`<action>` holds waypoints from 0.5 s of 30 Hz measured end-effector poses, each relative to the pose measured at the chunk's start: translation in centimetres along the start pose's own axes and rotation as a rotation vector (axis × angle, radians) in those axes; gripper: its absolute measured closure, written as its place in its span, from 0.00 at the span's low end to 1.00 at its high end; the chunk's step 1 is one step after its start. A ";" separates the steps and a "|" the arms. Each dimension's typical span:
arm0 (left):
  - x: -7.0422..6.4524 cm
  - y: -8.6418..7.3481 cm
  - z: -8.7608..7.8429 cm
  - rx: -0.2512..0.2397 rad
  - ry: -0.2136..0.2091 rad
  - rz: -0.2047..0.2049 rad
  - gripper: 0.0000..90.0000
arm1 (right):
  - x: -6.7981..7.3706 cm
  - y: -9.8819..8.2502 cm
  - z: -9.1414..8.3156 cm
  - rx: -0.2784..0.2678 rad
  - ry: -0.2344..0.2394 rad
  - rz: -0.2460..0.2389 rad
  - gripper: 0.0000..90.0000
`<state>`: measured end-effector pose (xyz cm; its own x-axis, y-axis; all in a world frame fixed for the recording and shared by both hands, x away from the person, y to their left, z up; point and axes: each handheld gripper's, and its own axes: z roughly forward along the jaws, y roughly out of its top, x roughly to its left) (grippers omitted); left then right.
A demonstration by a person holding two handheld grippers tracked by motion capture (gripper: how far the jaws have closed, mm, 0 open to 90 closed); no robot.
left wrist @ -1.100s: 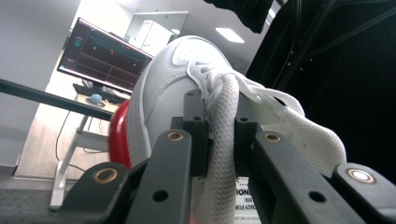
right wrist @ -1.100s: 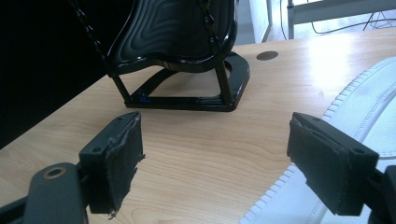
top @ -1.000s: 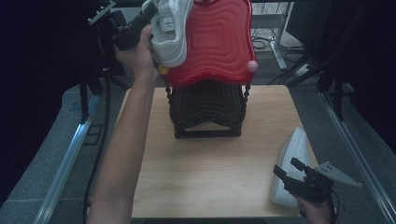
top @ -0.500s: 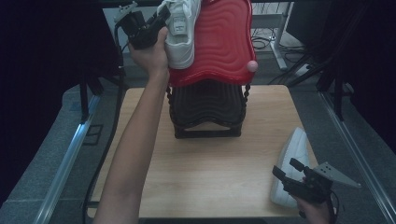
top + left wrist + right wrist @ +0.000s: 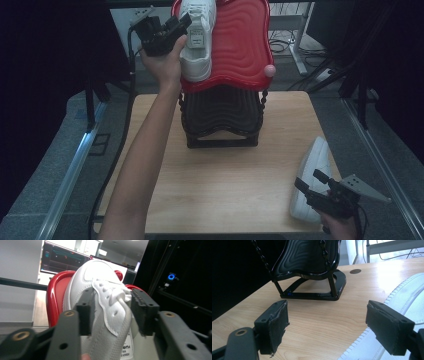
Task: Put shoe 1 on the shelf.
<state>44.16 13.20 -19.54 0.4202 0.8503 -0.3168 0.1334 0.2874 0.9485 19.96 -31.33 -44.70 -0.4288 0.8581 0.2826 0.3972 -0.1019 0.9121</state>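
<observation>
A white sneaker (image 5: pixel 197 45) lies on the red top tray (image 5: pixel 245 50) of a two-tier rack, toe pointing away. My left gripper (image 5: pixel 182 25) is at its heel end. In the left gripper view the sneaker's collar and tongue (image 5: pixel 105 315) sit between the jaws, which have just been opening; the right pad (image 5: pixel 140 312) stands slightly off the laces. A second white sneaker (image 5: pixel 312 175) lies on its side at the table's right front. My right gripper (image 5: pixel 307 178) hovers open beside it, and its sole (image 5: pixel 402 295) lies by the right pad.
The rack's black lower tray (image 5: pixel 222 112) and base stand at the middle back of the wooden table (image 5: pixel 225 180). Black bead chains hang at the rack's sides. Metal rails run along both sides of the table, and cables lie behind it.
The left hand carried the sneaker right and farther onto the red tray, where it now lies. The left jaws have spread apart around it. The right gripper has kept still.
</observation>
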 end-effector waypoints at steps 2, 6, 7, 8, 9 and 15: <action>0.1 0.4 -0.5 0.000 -0.017 0.001 0.56 | 0.1 0.0 0.0 0.000 0.001 -0.008 0.21; 0.1 1.0 -1.9 0.012 -0.046 0.023 0.51 | 0.0 -0.1 0.2 0.006 0.000 -0.009 0.21; 0.1 1.2 -2.5 0.006 -0.063 0.024 0.50 | -0.1 -0.1 0.2 0.008 -0.002 -0.005 0.21; 0.2 1.4 -3.0 0.002 -0.075 0.026 0.50 | -0.2 -0.1 0.2 0.009 -0.004 -0.005 0.21; 0.3 1.5 -3.3 0.002 -0.084 0.025 0.50 | -0.2 -0.2 0.2 0.010 -0.006 -0.003 0.21; 1.1 1.2 -6.7 0.015 -0.133 0.054 0.49 | -0.4 -0.2 0.1 0.010 -0.013 0.000 0.21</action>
<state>38.78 17.46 -18.77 0.5424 0.7981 -0.2622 0.1205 0.2349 0.9645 20.16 -31.55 -45.02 -0.4180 0.8647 0.2783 0.4053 -0.0967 0.9091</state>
